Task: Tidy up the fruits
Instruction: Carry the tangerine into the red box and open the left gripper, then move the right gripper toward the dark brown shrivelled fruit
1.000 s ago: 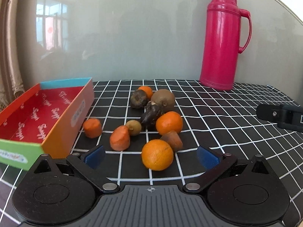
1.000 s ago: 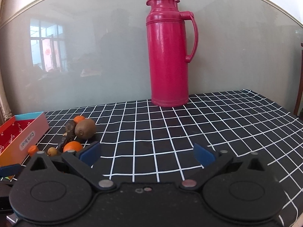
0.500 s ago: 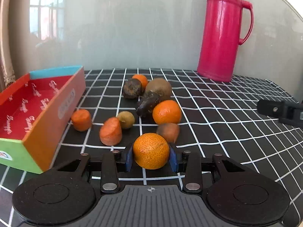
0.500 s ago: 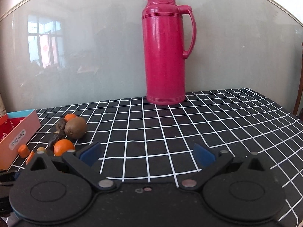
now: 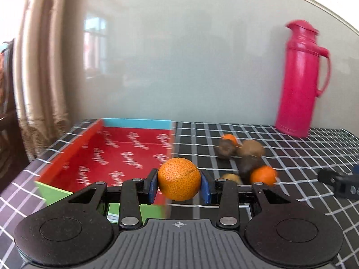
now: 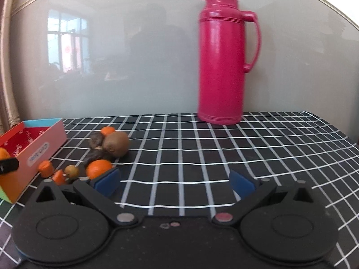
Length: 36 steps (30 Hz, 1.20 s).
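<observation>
My left gripper (image 5: 179, 185) is shut on an orange (image 5: 179, 178) and holds it in the air at the near right edge of the red-lined box (image 5: 116, 154). The other fruits lie in a cluster on the checked cloth: a kiwi (image 5: 252, 148), another orange (image 5: 263, 175), a dark fruit (image 5: 225, 149). The right wrist view shows the same cluster, with the kiwi (image 6: 116, 146), orange (image 6: 98, 168) and carrot pieces (image 6: 46, 168) beside the box (image 6: 33, 154). My right gripper (image 6: 175, 182) is open and empty above the cloth.
A tall pink thermos (image 6: 222, 56) stands at the back of the table against the wall; it also shows in the left wrist view (image 5: 298, 78). A curtain (image 5: 38, 67) hangs at the left. The table edge runs left of the box.
My left gripper closed on the nearest orange, lifted it and swung left toward the box. My right gripper stayed open and shifted slightly.
</observation>
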{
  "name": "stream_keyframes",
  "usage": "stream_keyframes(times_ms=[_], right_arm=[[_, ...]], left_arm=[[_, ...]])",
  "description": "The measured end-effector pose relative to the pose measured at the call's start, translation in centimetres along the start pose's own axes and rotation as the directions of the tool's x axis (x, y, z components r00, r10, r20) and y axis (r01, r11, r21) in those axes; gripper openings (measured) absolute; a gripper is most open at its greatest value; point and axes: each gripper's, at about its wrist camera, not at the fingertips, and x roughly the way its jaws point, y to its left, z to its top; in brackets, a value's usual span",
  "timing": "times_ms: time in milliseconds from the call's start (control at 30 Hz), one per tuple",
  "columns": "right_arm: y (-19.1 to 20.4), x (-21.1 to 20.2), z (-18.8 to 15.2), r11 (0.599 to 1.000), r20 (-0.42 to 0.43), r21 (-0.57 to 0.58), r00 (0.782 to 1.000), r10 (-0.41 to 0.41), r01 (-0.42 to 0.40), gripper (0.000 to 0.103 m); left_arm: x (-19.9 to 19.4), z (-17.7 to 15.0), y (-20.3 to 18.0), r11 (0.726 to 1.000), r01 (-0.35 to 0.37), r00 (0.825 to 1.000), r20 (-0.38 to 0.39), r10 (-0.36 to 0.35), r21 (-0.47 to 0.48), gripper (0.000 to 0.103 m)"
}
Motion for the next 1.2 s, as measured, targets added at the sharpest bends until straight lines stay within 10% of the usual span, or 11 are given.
stream_keyframes(times_ms=[433,567,767,1200], right_arm=[[4.4,0.5,-0.1,0.995,-0.003,-0.067,0.998,0.07,-0.07,0.103],[4.7,0.6,-0.2,0.994,-0.002,-0.078,0.997,0.075,-0.074,0.103],[5.2,0.2,-0.3,0.99,0.025,-0.13,0.998,0.062,-0.058,0.103],[6.4,0.9,0.9,0.98,0.085,-0.201,0.996,0.009,0.008,0.103]], left_arm=[[1.5,-0.3,6.1,0.993,-0.092,0.996,-0.011,0.092,-0.079,0.039],[0.6,-0.4,6.0,0.992,-0.098,0.995,0.019,0.1,-0.073,0.077],[-0.7,-0.3,5.6,0.992,-0.115,0.989,0.085,0.119,-0.049,0.101],[-0.5,-0.3,6.3,0.992,-0.115,0.989,0.089,0.118,-0.044,0.103]])
